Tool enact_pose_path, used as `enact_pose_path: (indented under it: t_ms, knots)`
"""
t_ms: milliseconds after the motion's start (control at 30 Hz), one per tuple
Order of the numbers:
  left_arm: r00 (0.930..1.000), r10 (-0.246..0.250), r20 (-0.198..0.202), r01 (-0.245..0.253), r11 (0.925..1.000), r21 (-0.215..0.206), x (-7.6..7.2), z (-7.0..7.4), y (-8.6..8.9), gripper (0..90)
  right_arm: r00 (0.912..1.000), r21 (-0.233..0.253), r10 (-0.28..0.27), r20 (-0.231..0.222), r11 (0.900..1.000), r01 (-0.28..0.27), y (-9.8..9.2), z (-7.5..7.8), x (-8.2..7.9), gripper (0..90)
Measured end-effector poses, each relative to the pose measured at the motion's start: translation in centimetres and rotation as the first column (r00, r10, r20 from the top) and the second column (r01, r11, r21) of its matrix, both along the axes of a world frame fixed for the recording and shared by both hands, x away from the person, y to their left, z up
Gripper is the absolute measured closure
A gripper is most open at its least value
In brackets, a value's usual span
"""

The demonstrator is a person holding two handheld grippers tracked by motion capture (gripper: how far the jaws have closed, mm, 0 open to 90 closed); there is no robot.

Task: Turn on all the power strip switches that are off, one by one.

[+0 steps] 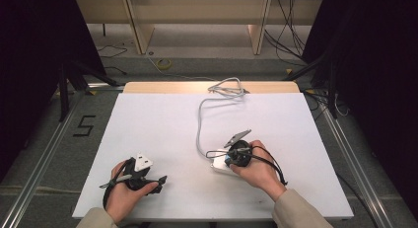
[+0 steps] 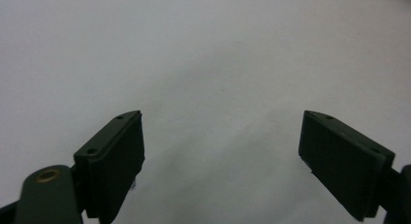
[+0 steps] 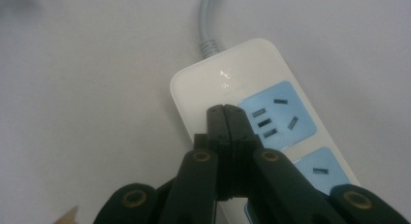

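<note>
A white power strip (image 3: 252, 71) with blue socket faces (image 3: 278, 115) lies on the white table (image 1: 148, 124), right of centre. Its grey cable (image 1: 199, 123) runs from its far end toward the table's back edge. My right gripper (image 3: 226, 107) is shut, jaws pressed flat together with nothing between them, tips touching the strip's white top beside the nearest blue socket. In the high view a hand holds this right gripper (image 1: 232, 156) over the strip (image 1: 218, 165). My left gripper (image 2: 223, 118) stands open above bare table, near the front left (image 1: 158, 183).
The cable ends in a loose coil (image 1: 227, 87) at the table's back edge. A floor marking "5" (image 1: 85, 125) lies left of the table, a yellow roll (image 1: 164, 63) behind it. Dark stands and cables (image 1: 320, 90) flank both sides.
</note>
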State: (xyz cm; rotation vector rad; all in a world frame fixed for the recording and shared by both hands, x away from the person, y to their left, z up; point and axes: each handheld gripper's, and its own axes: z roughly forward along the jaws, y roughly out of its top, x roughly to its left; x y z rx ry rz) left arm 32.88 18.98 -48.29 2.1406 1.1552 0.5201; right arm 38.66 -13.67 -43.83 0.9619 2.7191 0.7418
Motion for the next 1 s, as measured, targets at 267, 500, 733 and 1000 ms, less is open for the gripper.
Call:
enact_pose_path:
  t_ms: [267,500,733,1000]
  knots:
    - [1.0,0.001,-0.001,-0.001,1.0,0.0,0.0,0.0,0.0,16.3,0.9999,0.0,-0.007,-0.008,1.0,0.007,-0.5,0.2,-0.1,90.0]
    - [1.0,0.005,0.001,-0.005,1.0,-0.005,0.0,0.0,0.0,16.3,0.9998,-0.005,-0.003,-0.018,1.0,0.003,-0.6,0.4,-0.3,90.0]
    - [1.0,0.006,-0.001,-0.006,1.0,-0.004,0.0,0.0,0.0,16.3,0.9999,-0.006,-0.01,-0.013,1.0,0.01,-0.9,0.6,-0.4,90.0]
    - [1.0,0.002,0.0,-0.002,1.0,0.0,0.0,0.0,0.0,16.3,0.9999,-0.009,-0.013,-0.011,1.0,0.013,-1.4,0.8,-0.5,90.0]
